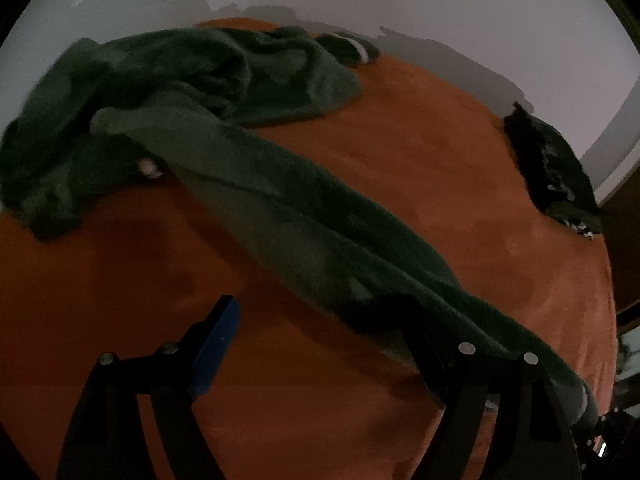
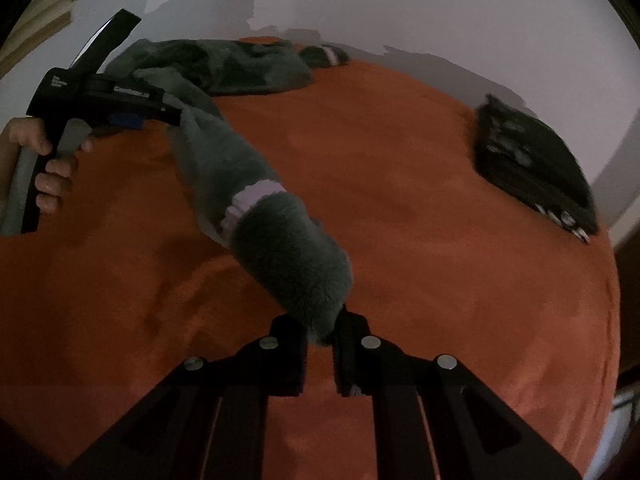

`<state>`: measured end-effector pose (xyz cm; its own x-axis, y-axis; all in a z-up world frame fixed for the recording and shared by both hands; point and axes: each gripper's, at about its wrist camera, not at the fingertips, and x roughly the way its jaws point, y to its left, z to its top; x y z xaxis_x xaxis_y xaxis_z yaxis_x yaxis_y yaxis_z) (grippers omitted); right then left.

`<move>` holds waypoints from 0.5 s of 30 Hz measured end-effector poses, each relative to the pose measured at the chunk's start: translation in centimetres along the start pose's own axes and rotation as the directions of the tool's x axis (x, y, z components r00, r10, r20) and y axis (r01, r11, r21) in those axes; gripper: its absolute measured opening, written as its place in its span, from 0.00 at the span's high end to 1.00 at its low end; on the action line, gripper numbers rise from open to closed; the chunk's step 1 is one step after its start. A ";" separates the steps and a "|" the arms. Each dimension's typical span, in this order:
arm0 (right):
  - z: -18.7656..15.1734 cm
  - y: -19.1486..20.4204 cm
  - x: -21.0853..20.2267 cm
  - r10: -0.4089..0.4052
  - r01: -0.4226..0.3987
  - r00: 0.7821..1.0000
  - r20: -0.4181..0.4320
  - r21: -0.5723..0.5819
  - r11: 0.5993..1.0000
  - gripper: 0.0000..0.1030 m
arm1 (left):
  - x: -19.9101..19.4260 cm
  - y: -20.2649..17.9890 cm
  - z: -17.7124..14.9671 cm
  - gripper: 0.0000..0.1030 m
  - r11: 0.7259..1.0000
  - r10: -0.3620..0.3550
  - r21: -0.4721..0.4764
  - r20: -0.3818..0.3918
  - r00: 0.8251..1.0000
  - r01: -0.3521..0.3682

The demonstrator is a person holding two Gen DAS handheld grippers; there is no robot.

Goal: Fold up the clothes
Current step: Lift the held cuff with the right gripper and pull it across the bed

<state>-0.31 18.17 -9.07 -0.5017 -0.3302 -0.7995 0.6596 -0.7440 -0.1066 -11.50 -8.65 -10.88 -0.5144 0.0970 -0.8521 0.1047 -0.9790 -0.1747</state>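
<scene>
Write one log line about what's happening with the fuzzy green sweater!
right hand-held gripper: shut on sleeve cuff | left hand-held gripper: open beside sleeve | green sweater: crumpled on orange bed

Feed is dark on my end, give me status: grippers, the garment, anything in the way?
Right gripper shut on the green fleece sleeve cuff. Left gripper open beside that sleeve. Body bunched at far edge. Dark folded pile far right, clear.

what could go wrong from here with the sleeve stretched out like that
1. The right tongs pinch only the fluffy tip of the green sleeve; a harder pull might slip it free.
2. The left tongs look open with the sleeve draped over one finger, so it could slide off.
3. The rest of the sweater lies bunched at the far edge of the orange bed; tugging may drag the heap rather than straighten it.
</scene>
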 end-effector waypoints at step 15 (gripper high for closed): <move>-5.8 -8.4 -4.4 -0.171 0.178 0.983 -0.060 0.136 0.975 0.92 | 4.5 -7.3 0.0 0.20 0.990 -0.133 0.030 -0.078 0.988 0.136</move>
<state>-0.36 29.24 -8.10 -0.5730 -0.1627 -0.8032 0.4771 -0.8631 -0.1655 -14.61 -1.07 -13.38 -0.4556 0.2404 -0.8571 0.0084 -0.9617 -0.2741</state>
